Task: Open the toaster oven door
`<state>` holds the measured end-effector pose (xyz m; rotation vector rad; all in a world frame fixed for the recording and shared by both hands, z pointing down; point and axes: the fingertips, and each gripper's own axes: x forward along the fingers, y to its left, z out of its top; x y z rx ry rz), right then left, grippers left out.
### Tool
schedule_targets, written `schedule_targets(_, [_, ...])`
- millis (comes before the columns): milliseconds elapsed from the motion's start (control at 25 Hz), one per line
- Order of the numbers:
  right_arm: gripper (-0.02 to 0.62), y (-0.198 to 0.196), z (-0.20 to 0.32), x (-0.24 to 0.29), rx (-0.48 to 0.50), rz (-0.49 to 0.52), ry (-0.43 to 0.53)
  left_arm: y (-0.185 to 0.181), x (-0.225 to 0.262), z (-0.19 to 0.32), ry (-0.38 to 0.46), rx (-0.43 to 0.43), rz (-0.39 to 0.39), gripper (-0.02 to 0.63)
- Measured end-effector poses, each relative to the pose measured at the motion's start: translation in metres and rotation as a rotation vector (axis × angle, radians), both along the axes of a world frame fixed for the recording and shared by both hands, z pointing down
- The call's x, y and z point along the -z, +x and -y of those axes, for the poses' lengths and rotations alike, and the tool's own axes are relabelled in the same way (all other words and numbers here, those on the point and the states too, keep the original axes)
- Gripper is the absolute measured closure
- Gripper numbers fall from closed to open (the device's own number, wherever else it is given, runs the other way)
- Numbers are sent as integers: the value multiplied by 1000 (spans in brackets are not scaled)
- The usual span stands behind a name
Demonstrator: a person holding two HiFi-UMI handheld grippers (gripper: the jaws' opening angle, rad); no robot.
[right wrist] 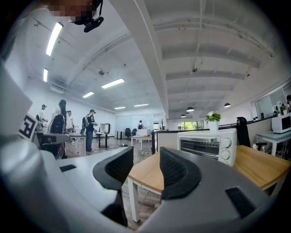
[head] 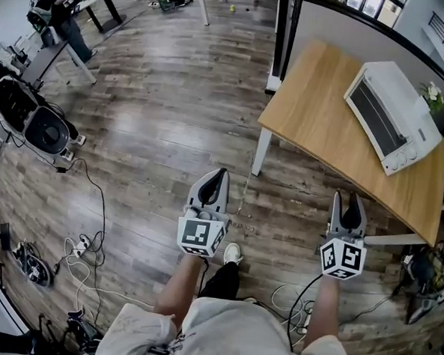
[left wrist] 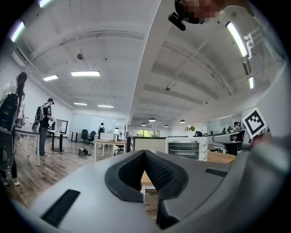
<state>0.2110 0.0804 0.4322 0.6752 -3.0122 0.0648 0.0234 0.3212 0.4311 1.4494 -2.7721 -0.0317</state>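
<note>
**Head view shows the oven door shut and both grippers well short of it**

Head view places the white, box-shaped metal toaster oven [head: 391,116] at the upper right of the frame. It sits on a light wooden table with white legs [head: 323,119], with a small pot of white flowers [head: 433,94] just behind it. Its dark glass door [head: 376,113] lies flush with the body, so it is closed, and the row of round white knobs [head: 407,156] sits at the lower end of the front. Nothing touches the oven.

Both grippers are low in the frame, over the dark wood-plank floor [head: 173,110] and well apart from the table edge. The left gripper [head: 221,173], grey with a marker cube at its base, is at lower centre. In the left gripper view its padded jaws meet at the tips with nothing between them [left wrist: 144,152], and the toaster oven [left wrist: 186,149] appears small at centre right. The right gripper [head: 347,199] is at lower right, nearer the table. In the right gripper view its jaws stand wide apart and empty [right wrist: 146,159], with the table corner showing through the gap and the toaster oven [right wrist: 207,144] up to the right of them.

Judged from this, the task has barely begun, because no contact has been made and the door is untouched. What is left is to reach the table, take hold of the door's upper edge or its handle, which cannot be made out here, and swing the door open. The wide right gripper looks the better placed for that.
</note>
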Motion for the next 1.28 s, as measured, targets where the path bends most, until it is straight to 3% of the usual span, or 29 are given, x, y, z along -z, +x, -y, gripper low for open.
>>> schedule_targets(200, [417, -53, 6, 22, 19, 12, 28, -51, 18, 5, 15, 12, 23, 592])
schedule_targets(480, [417, -96, 12, 40, 4, 41, 59, -106, 38, 15, 42, -1, 40, 592])
schedule_targets(920, [419, -102, 61, 31, -75, 87, 21, -121, 44, 70, 33, -70, 64, 592])
schedule_targets(1280, [419, -124, 144, 22, -125, 131, -20, -148, 24, 156, -1, -90, 42, 592])
